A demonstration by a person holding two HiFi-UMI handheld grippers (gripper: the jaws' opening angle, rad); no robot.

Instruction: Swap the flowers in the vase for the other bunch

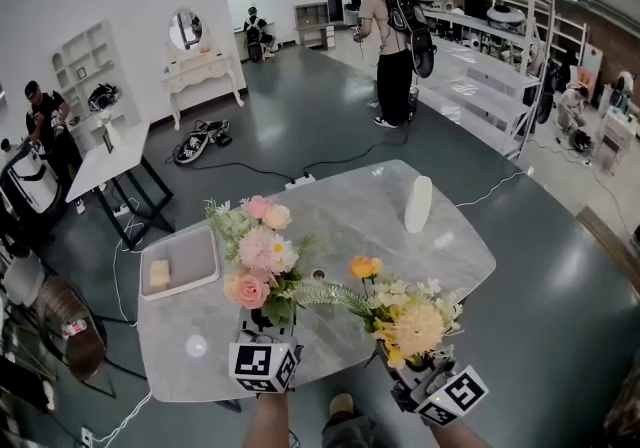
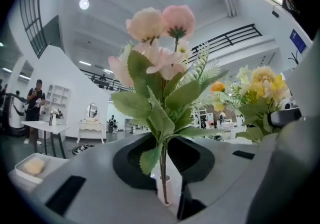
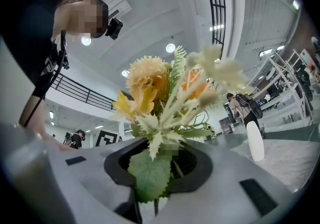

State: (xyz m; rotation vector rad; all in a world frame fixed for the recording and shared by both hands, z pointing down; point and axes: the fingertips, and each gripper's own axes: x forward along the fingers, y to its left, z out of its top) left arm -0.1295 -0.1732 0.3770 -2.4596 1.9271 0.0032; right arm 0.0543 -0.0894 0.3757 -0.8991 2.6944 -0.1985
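One white vase (image 1: pixel 418 204) stands upright on the marble table (image 1: pixel 340 216), nothing sticking out of its mouth. Neither bunch is in it; both are in the grippers.

One shallow white tray (image 1: pixel 192 254) sits well left of the vase, nearer the person. It holds one pale yellow block (image 1: pixel 159 275); I can't tell what the block is.

Counts: 1 vase, 1 tray, 1 block, 2 flower bunches, 2 grippers.

Pink bunch (image 1: pixel 258 254): pink and cream blooms with green leaves. It is left of the vase, on the person's side, well apart from it and upright over the table.

Yellow bunch (image 1: pixel 408 324): yellow and orange blooms with pale sprigs. It is on the person's side of the vase, almost straight toward the person from it and well apart. It is near the pink bunch, and their leaves nearly meet.

Left gripper (image 2: pixel 170 195): jaws nearly together, only a narrow slot between them, pinched on the thin stem of the pink bunch. The stem runs straight up out of the slot.

Right gripper (image 3: pixel 150 208): jaws closed on the stems of the yellow bunch, set a bit wider than the left. A big leaf hangs over the gap. In the right gripper view the vase shows to the right of this bunch, apart from it.
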